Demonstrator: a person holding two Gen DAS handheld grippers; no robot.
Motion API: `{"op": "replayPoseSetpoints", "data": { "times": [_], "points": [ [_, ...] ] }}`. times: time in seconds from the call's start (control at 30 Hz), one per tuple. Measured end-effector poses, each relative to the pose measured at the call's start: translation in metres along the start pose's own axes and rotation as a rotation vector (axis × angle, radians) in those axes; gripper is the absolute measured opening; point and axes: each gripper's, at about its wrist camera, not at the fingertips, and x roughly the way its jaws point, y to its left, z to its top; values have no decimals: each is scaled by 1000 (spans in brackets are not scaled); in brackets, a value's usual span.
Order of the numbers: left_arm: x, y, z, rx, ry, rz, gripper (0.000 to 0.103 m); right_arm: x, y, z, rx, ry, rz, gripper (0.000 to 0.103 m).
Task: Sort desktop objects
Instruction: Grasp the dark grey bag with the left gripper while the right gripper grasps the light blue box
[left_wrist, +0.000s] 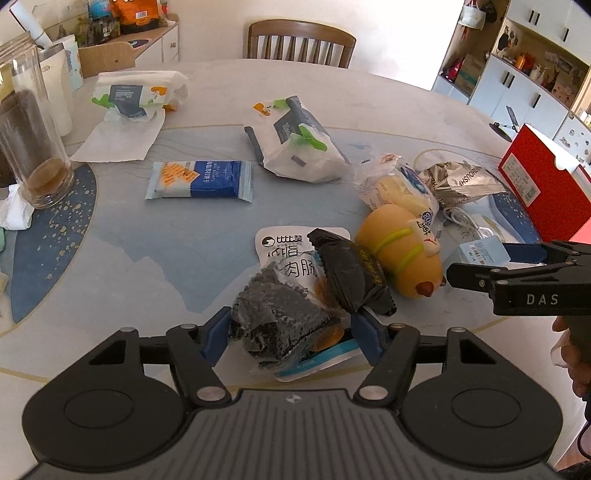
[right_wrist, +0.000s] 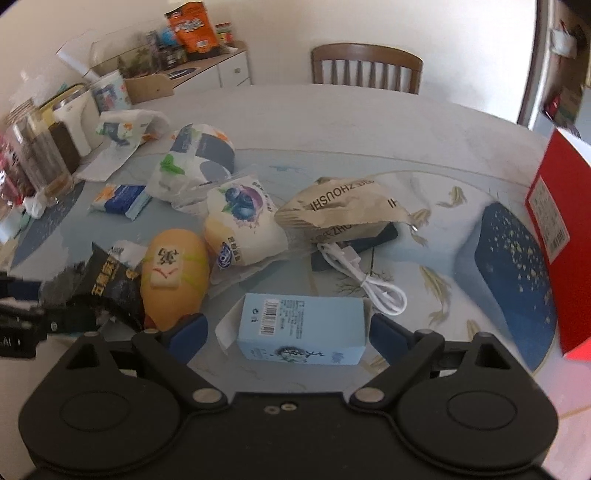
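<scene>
With our left gripper (left_wrist: 291, 326) clamped around the clear-wrapped dark snack (left_wrist: 273, 314) lying on the white sausage packet (left_wrist: 286, 258), we should lift only the snack, while our right gripper (right_wrist: 286, 330) stands wide, straddling the pale blue carton (right_wrist: 301, 325) untouched.

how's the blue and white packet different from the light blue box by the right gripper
The blue and white packet is a flat, soft wrapper lying alone on the table; the light blue box is rigid, blocky and sits between open fingers. Both are blue with printed labels.
</scene>
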Motion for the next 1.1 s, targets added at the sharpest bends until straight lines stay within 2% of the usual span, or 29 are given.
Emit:
{"op": "replayPoseSetpoints", "data": {
  "times": [0.07,0.2,0.27,0.37,0.4,0.47,0.67,1.1],
  "points": [
    [-1,1,0,-6,1,0,65,1,2,0,-2,5,-16,90],
    [-2,2,-2,-14,0,-5,62,1,0,-1,7,22,-59,73],
    [-4,3,-2,-21,-4,-8,61,-1,-2,-2,15,24,-59,71],
    [-6,4,-3,-26,-10,-7,59,-4,-1,-3,19,26,-67,70],
    [-7,4,-4,-26,-11,-3,51,-6,-1,-3,19,24,-64,70],
    [-9,5,-4,-32,-12,2,42,-10,1,-4,13,20,-67,70],
    [-16,8,-8,-38,-15,-12,34,-22,6,-8,5,10,-70,69],
    [-50,-7,-12,23,-73,-41,33,-56,11,-16,21,-31,-72,69]
  ]
}}
